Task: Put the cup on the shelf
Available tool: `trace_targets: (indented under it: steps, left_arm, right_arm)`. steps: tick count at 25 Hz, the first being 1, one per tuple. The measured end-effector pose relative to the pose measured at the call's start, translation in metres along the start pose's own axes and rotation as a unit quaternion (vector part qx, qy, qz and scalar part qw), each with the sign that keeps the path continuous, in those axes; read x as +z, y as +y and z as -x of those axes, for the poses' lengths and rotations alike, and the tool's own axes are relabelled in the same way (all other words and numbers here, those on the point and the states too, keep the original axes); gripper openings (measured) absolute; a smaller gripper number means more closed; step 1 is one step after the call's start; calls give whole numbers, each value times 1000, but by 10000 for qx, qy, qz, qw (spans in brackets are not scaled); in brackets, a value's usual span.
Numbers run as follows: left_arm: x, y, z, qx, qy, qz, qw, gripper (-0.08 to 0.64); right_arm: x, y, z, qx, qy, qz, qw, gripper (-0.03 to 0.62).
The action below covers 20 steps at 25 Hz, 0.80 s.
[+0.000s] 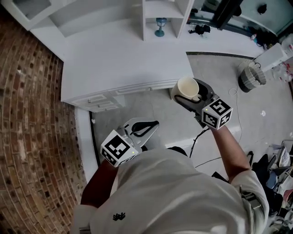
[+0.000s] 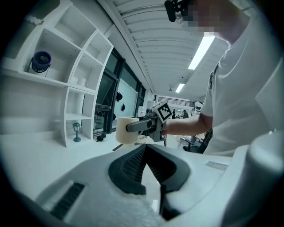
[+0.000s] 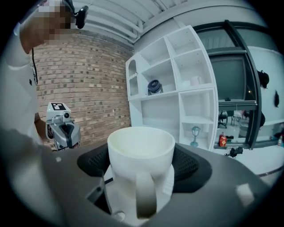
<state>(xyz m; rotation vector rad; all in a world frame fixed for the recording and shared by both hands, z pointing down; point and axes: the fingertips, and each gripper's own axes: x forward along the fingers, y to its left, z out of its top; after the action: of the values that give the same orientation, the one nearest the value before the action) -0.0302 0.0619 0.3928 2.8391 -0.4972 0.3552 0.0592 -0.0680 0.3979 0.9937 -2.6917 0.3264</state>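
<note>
A cream cup (image 1: 187, 84) with a handle is held upright in my right gripper (image 1: 191, 93), which is shut on it just off the front right corner of the white counter (image 1: 119, 64). In the right gripper view the cup (image 3: 141, 150) fills the space between the dark pads (image 3: 186, 164), handle toward the camera. The white shelf unit (image 1: 165, 13) stands at the back of the counter, well beyond the cup. My left gripper (image 1: 153, 124) hangs lower, in front of the counter, shut with nothing in it (image 2: 144, 150). The left gripper view shows the cup (image 2: 125, 131) from the side.
A small teal lamp figure (image 1: 160, 26) stands in the lowest shelf bay. Higher bays hold a blue jar (image 3: 154, 86) and a white mug (image 3: 195, 81). A brick wall (image 1: 27, 114) runs along the left. Cables and clutter lie on the floor at right (image 1: 249, 77).
</note>
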Motion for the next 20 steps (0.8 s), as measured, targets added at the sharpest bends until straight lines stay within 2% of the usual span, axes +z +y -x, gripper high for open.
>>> trace_targets:
  steps: [5,11,14,20]
  left_arm:
    - [2,49,18,-199,-3,-25,9998,5]
    - [12,85,10,-323,-102,-2,9994,5]
    - [18,110,-3,-281,-70,28,9996,5]
    - [53,166,-45,-45,-140,191,9997,5]
  right_arm:
    - [34,-26,-39,-363,-125,100,9992,428]
    - [65,-72,-78,-489,-201,232,9983,428]
    - [80,-109,-99,-514,-280,296,9978,428]
    - [124,-198,-143,-466,-435,404,9972,428]
